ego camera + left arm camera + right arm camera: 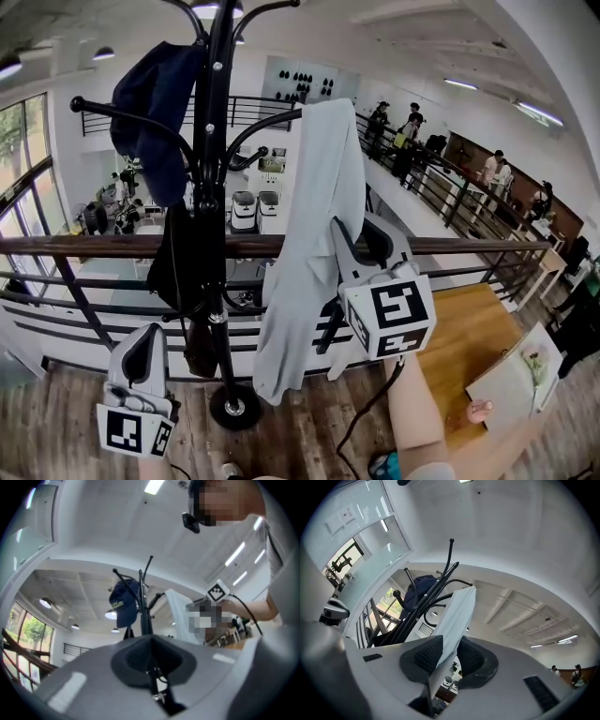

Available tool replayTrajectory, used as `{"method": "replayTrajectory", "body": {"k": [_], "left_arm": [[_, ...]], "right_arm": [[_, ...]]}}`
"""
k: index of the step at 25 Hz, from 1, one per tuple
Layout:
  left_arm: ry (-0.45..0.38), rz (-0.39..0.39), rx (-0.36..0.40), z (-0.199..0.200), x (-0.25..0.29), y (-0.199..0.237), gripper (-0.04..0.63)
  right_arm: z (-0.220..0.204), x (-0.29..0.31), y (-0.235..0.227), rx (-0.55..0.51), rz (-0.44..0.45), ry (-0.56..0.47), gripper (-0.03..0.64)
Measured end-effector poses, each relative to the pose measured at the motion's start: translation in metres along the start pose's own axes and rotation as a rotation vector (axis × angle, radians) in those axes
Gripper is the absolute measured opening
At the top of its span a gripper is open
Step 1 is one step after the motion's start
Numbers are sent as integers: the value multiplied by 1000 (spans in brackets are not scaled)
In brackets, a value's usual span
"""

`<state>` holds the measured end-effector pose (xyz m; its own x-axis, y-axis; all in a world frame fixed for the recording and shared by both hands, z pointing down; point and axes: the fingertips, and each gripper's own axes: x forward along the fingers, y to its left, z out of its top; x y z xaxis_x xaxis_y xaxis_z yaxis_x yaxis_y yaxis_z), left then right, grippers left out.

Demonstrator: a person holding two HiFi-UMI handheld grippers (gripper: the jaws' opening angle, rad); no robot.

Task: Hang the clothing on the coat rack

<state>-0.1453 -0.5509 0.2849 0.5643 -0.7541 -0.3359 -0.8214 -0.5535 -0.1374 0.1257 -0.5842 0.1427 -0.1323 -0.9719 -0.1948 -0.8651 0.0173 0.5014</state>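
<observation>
So the pale grey shirt (309, 234) is up on the coat rack (217, 187), its top draped over one of the upper right hooks and the rest hanging down the right side of the pole, nearly to the round base. A navy cap (155, 122) sits on a hook on the other side, with something dark hanging lower on the pole, and a railing (94, 246) runs behind it all.

The right gripper (364, 230) is raised against the shirt's right edge about halfway down. In the right gripper view its jaws stand wide apart and a fold of the shirt (457, 616) runs straight down through the gap between the two pads. It looks like the cloth just hangs there loose rather than being pinched, though one pad might be brushing it, hard to say from this angle.

The left gripper (147, 337) is down low, left of the rack's base and well apart from the shirt. Its jaws are pressed together with nothing in them
</observation>
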Motion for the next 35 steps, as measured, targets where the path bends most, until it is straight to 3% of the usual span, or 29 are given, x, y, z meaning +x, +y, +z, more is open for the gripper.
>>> {"method": "replayTrajectory", "body": {"k": [7, 13, 20, 35], "left_arm": [[5, 2, -1, 7, -21, -28, 6], [6, 12, -1, 15, -42, -55, 6], [17, 27, -2, 23, -62, -87, 6], [47, 30, -10, 22, -77, -145, 6]], "right_arm": [[-16, -45, 11, 58, 25, -14, 79], [-29, -86, 19, 104, 47, -21, 0], [-49, -134, 25, 181, 89, -35, 0], [-93, -209, 22, 260, 90, -20, 2]]}}
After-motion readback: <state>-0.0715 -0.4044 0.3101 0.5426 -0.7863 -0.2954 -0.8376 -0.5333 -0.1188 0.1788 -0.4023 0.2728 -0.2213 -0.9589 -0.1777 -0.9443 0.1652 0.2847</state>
